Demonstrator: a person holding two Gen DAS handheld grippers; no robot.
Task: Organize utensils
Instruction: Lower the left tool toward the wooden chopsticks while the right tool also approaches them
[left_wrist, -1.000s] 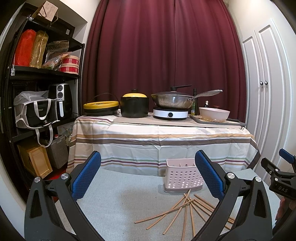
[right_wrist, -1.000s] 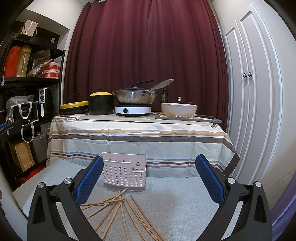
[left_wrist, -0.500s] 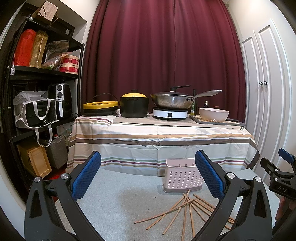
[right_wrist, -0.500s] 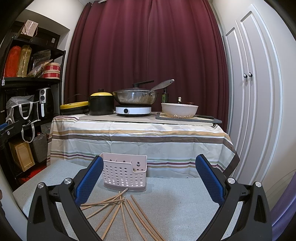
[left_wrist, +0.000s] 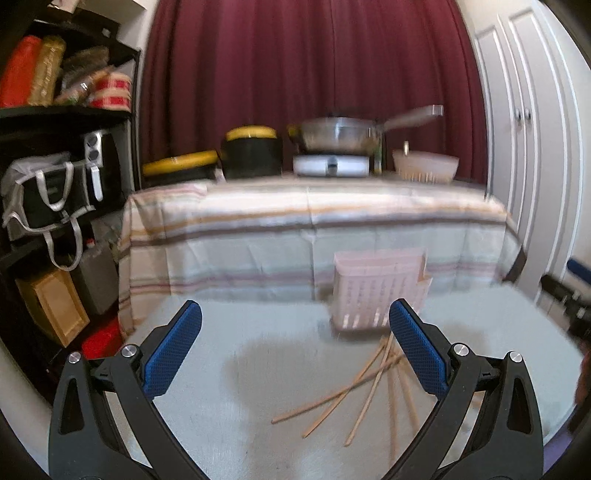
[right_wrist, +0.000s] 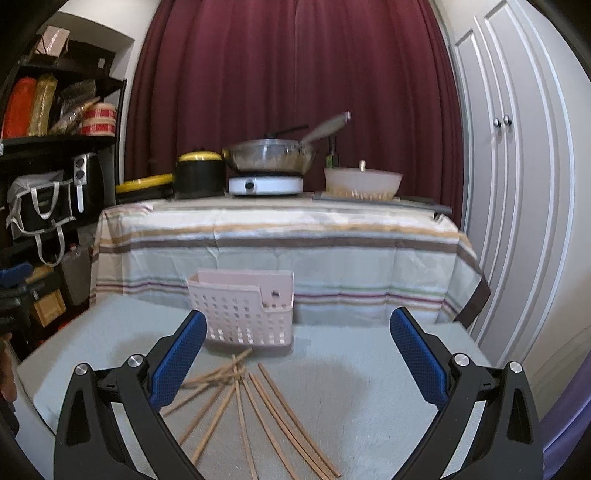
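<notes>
Several wooden chopsticks (right_wrist: 251, 398) lie fanned out on the grey mat, just in front of a pale pink perforated utensil basket (right_wrist: 243, 310). My right gripper (right_wrist: 297, 350) is wide open and empty, above the chopsticks' right side. My left gripper (left_wrist: 295, 341) is wide open and empty, with the chopsticks (left_wrist: 354, 391) low right between its fingers and the basket (left_wrist: 376, 291) behind its right finger. The left wrist view is blurred by motion.
A table with a striped cloth (right_wrist: 280, 243) stands behind the mat, bearing a black pot (right_wrist: 199, 173), a wok on a hob (right_wrist: 269, 158) and a bowl (right_wrist: 362, 181). Black shelves (left_wrist: 55, 184) stand left, white cupboard doors (right_wrist: 517, 184) right.
Both grippers have moved forward and lower toward the basket and chopsticks, which now look larger. The left one is moving fast. Both stay open.
</notes>
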